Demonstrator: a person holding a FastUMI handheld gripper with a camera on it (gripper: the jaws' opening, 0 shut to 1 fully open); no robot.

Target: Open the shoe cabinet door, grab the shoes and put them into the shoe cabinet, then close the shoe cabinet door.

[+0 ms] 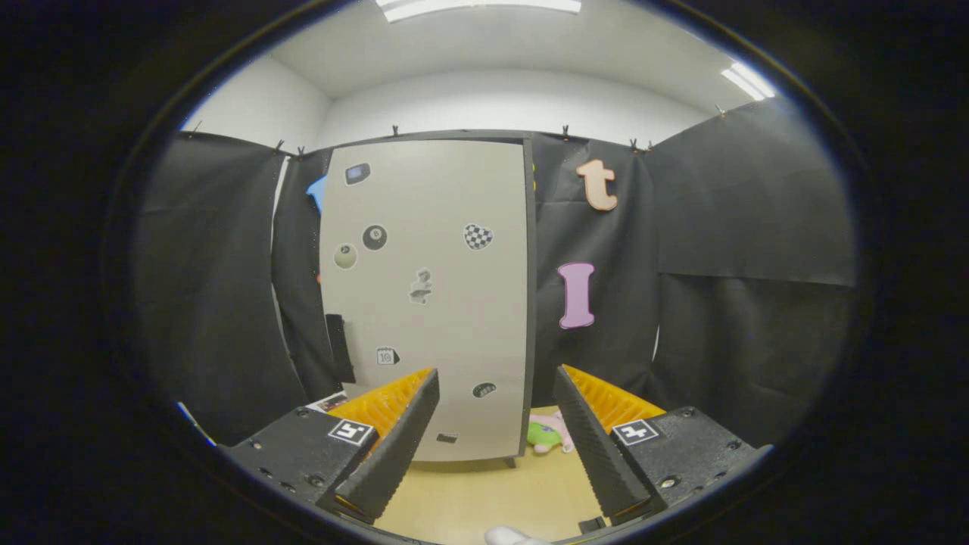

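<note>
A: Where's the shoe cabinet point(428, 295)?
B: Straight beyond the claw point(496, 412), standing upright on the bench point(484, 492) against the black cloth wall, door shut.
A: How does it look?
B: Pale door dotted with stickers, a dark handle point(340, 348) on its left edge.
A: Anything nearby?
B: A pink-and-green shoe point(550, 434) by its lower right corner.
A: The claw?
B: Spread wide, holding nothing.

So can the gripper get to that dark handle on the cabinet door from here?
Probably yes. The gripper is open with nothing between its fingers, and only bare floor lies ahead of the closed cabinet door. The handle on the door's edge looks uncovered, beyond the fingers and off to one side.
</note>
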